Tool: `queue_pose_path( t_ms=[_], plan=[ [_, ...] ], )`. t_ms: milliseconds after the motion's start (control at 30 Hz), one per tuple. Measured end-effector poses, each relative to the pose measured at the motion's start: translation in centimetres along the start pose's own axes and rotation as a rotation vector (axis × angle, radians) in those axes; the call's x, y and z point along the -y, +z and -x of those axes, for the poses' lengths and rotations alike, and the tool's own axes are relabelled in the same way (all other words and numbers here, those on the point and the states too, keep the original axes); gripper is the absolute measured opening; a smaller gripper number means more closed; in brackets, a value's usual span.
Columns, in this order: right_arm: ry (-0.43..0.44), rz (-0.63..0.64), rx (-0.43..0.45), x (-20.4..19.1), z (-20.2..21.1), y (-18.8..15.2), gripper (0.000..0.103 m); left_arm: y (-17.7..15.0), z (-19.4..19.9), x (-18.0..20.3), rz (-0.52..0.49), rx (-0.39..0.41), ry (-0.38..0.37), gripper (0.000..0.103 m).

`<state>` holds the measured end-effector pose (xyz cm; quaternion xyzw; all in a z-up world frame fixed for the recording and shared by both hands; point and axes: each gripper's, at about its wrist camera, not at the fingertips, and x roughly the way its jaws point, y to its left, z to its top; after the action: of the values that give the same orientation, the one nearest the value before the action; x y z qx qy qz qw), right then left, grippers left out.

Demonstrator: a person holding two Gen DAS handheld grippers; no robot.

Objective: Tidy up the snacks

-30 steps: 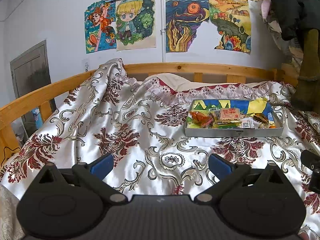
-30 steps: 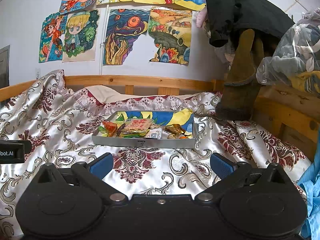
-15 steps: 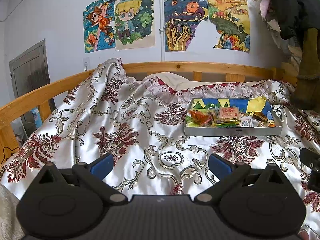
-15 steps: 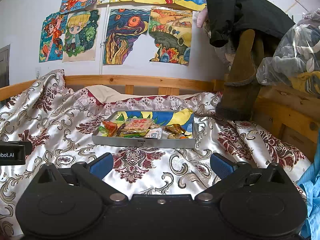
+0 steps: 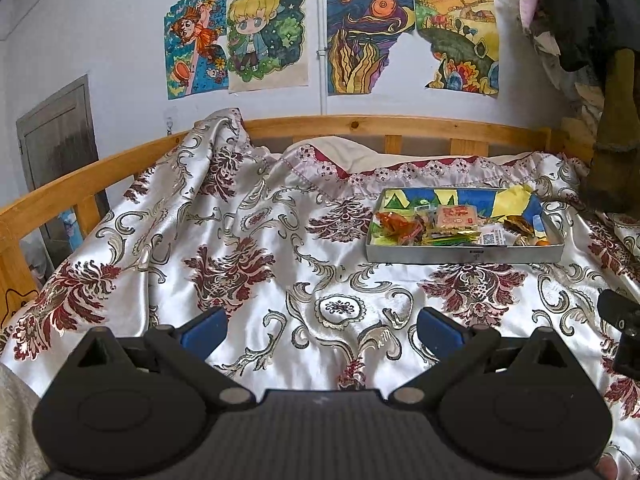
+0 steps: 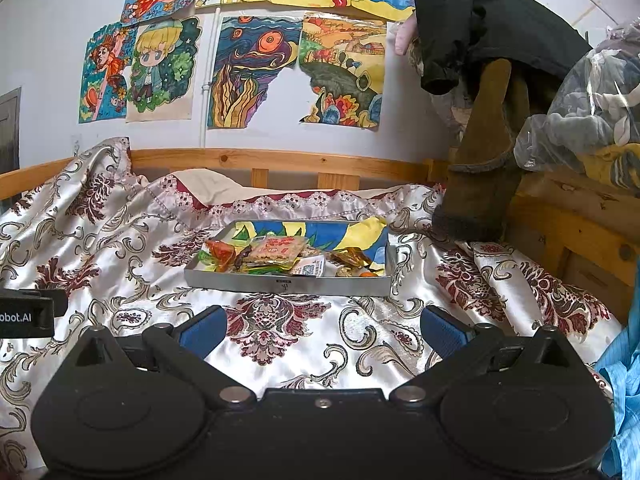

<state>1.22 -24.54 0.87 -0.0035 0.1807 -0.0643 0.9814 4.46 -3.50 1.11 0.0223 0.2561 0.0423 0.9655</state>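
A shallow grey metal tray (image 5: 464,255) sits flat on the patterned satin bedspread (image 5: 256,248), toward the wooden headboard rail (image 5: 360,125), and it serves as the landmark here. Inside the tray lies a loose heap of wrapped snacks (image 5: 432,228): an orange-red crinkled packet (image 5: 394,222) at its left end, a pink-and-red square packet (image 5: 456,216) resting on top near the middle, a white packet with a QR code (image 5: 493,236) just right of that, and brown and golden wrappers (image 5: 520,225) toward the right end. The tray's floor shows a blue, yellow and green painted lining behind the heap. The left gripper (image 5: 320,326) hovers over the bedspread well short of the tray and to its left, its blue-padded jaws spread wide with nothing between them. The right gripper (image 6: 322,330) hangs straight in front of the tray's near wall (image 6: 288,280), also well apart from it, jaws likewise wide apart and empty. Beyond the tray, coloured drawings (image 6: 256,72) are taped to the white wall. To the tray's right, dark clothing (image 6: 488,28) and a brown garment (image 6: 480,168) hang down beside a clear plastic bag of clothes (image 6: 588,112).
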Motion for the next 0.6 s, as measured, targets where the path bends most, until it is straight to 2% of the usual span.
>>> queue_pose_path(
  t_ms=[600],
  plan=[
    [0.006,0.019,-0.007,0.1,-0.09,-0.24,0.102,-0.14,-0.1,0.11,-0.003,-0.02,-0.007,0.103]
  ],
)
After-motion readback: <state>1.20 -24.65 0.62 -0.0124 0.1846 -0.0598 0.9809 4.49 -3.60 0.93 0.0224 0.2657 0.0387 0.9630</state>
